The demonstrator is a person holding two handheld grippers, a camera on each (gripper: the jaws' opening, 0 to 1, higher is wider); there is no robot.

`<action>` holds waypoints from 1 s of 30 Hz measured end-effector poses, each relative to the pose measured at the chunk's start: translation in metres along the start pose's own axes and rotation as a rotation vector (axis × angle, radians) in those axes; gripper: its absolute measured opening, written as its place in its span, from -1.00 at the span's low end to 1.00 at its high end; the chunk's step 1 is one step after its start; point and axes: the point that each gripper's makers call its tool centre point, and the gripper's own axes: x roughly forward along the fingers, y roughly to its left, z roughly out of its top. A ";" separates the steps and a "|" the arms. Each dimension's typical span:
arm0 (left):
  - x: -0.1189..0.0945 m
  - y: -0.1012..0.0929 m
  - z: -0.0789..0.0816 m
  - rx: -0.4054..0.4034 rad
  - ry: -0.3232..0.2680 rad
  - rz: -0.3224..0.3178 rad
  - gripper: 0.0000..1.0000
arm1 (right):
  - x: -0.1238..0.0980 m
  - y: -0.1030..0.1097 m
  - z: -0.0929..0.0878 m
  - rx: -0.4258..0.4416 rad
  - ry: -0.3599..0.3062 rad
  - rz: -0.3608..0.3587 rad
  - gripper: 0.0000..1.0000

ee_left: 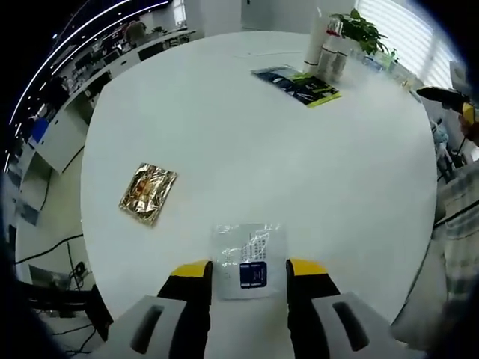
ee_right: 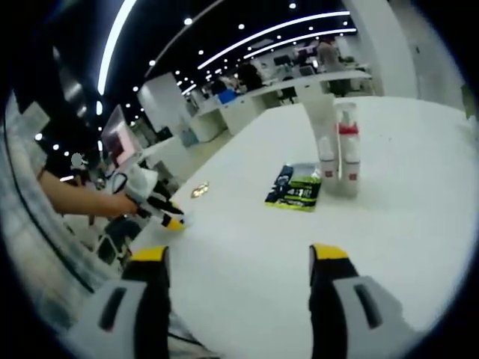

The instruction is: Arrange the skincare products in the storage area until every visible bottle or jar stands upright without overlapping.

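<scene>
On the round white table (ee_left: 247, 142) a clear sachet with a blue label (ee_left: 249, 260) lies flat, right between the yellow tips of my left gripper (ee_left: 248, 269), which is open around it. A gold foil sachet (ee_left: 148, 192) lies to its left. Far across the table stand tall white bottles (ee_left: 325, 46) beside a dark and green flat packet (ee_left: 297, 84). In the right gripper view my right gripper (ee_right: 239, 262) hangs open over bare table, with the bottles (ee_right: 338, 149) and the packet (ee_right: 295, 187) ahead. The left gripper (ee_right: 165, 213), held by a hand, appears at the left there.
A potted green plant (ee_left: 364, 30) stands behind the bottles. The table edge (ee_left: 90, 247) curves close on the left, with floor and cables below. Office desks (ee_right: 299, 86) and ceiling lights fill the background. A person's sleeve (ee_right: 45, 247) is at the left.
</scene>
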 end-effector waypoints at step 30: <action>-0.036 -0.196 0.101 0.417 -0.224 -0.259 -0.20 | 0.003 0.008 -0.017 0.148 0.044 0.074 0.26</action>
